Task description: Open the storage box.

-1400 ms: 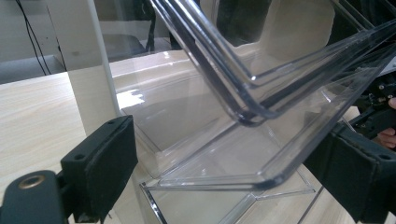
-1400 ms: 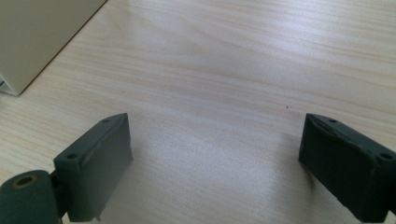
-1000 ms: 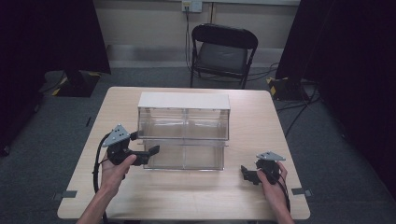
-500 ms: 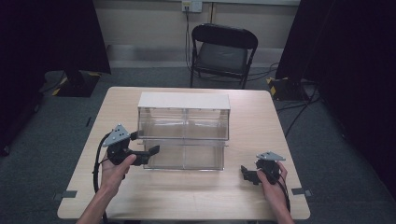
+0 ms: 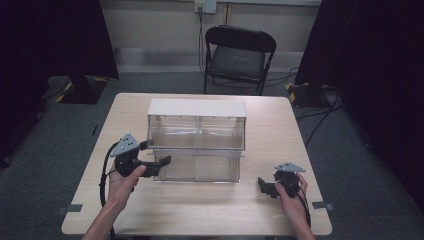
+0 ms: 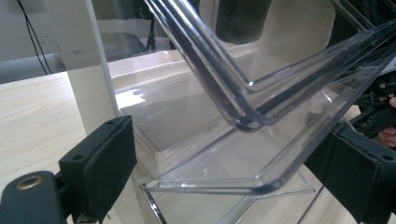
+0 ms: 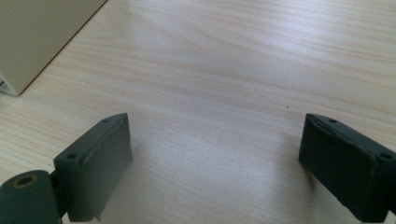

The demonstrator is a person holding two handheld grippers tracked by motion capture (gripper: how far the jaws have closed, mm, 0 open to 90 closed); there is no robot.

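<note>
A clear plastic drawer cabinet point(image 5: 197, 132) with a white top stands in the middle of the wooden table point(image 5: 200, 210). Its lower drawer point(image 5: 200, 169) is pulled out toward me. My left gripper point(image 5: 155, 154) is at that drawer's front left corner. In the left gripper view the drawer's clear rim point(image 6: 224, 184) lies between the jaws of my left gripper point(image 6: 226, 156); they have just been opening and stand apart from it. My right gripper point(image 5: 263, 186) rests low at the table's front right. Seen from its own camera, the right gripper point(image 7: 212, 154) is open over bare wood.
A black folding chair point(image 5: 240, 55) stands behind the table. Dark curtains hang on both sides, and cables lie on the floor at the right. A cream side panel of the cabinet point(image 7: 42, 32) is off to the right gripper's upper left.
</note>
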